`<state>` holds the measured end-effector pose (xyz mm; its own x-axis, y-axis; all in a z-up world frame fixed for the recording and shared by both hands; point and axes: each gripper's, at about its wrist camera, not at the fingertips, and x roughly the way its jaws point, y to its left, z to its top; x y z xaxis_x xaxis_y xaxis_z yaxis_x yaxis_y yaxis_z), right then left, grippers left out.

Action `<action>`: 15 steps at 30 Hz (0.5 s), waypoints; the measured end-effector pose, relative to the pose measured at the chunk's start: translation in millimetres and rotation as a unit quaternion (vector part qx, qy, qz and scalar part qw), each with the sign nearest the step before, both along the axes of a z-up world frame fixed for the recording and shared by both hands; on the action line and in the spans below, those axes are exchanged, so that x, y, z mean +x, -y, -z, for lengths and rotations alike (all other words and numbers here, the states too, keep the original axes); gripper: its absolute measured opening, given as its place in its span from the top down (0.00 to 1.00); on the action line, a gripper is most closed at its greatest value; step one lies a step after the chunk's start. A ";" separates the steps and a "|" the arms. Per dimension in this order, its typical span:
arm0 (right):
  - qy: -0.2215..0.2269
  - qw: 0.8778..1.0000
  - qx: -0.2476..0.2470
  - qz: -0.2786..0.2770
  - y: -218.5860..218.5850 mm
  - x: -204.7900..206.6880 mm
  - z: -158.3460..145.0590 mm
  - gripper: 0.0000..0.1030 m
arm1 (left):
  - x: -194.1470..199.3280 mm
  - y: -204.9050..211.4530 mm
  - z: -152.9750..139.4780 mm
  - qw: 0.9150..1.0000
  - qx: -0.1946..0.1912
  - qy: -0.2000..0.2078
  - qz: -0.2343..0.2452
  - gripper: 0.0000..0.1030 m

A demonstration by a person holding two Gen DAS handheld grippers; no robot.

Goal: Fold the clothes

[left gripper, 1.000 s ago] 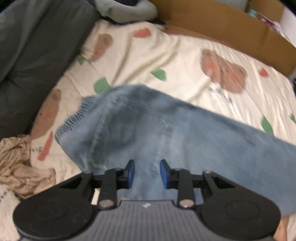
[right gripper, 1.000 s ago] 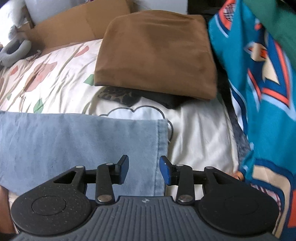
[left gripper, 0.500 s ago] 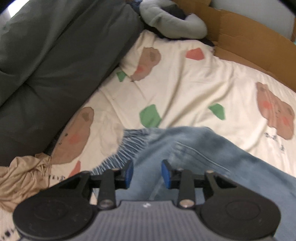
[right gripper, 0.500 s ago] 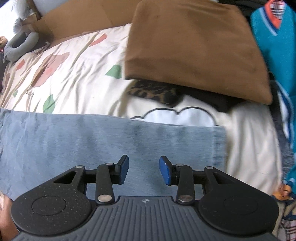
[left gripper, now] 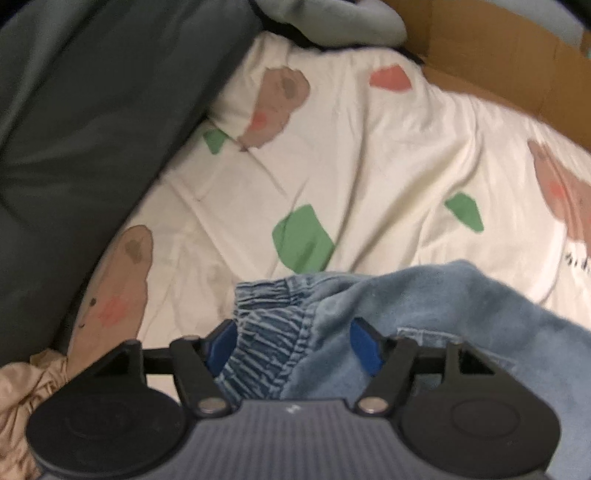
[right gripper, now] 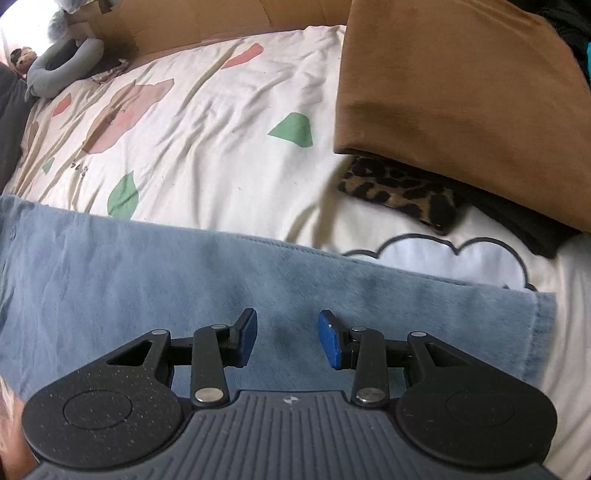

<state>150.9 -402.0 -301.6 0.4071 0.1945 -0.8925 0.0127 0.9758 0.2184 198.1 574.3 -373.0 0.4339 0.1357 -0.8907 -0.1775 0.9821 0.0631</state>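
Light blue jeans (left gripper: 424,306) lie across a cream bedsheet (left gripper: 332,147) printed with bears and green patches. In the left wrist view the elastic waistband (left gripper: 273,317) bunches up between the blue pads of my left gripper (left gripper: 291,339). Its jaws are opening and stand wide, and the pads do not press the cloth. In the right wrist view the jeans leg (right gripper: 147,266) runs flat from left to right, and its hem (right gripper: 535,325) lies at the right. My right gripper (right gripper: 288,334) hangs just over the leg, open, with nothing between its pads.
A folded brown cloth (right gripper: 461,92) sits on a leopard-print piece (right gripper: 399,192) at the right. Cardboard (right gripper: 207,22) lines the far edge, with a grey neck pillow (right gripper: 62,62) in the corner. A dark grey duvet (left gripper: 92,129) fills the left, and a beige garment (left gripper: 22,398) lies crumpled below it.
My left gripper slid left along the jeans to the waistband and its jaws spread wide. My right gripper moved left along the leg, away from the hem, jaws unchanged.
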 end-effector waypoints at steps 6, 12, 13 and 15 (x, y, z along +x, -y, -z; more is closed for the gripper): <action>0.005 1.000 0.002 0.016 -7.3 10.4 9.6 0.58 | 7.3 -4.6 21.8 0.999 -0.020 -0.030 0.001 0.34; 0.012 1.000 -0.003 0.019 -12.0 12.8 15.1 0.56 | 1.3 6.6 15.1 1.000 0.018 -0.020 0.012 0.54; 0.013 1.000 -0.003 0.020 -12.0 12.8 15.1 0.56 | -0.5 8.2 11.2 0.999 0.028 -0.014 0.011 0.55; 0.014 1.000 0.001 0.022 -11.1 12.5 14.8 0.56 | -4.1 9.0 0.7 0.999 0.044 0.000 0.006 0.55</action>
<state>163.4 -390.9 -316.4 0.4397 0.1767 -0.8806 0.0504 0.9740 0.2207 194.0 565.3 -373.6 0.4362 0.2081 -0.8754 -0.1653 0.9749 0.1494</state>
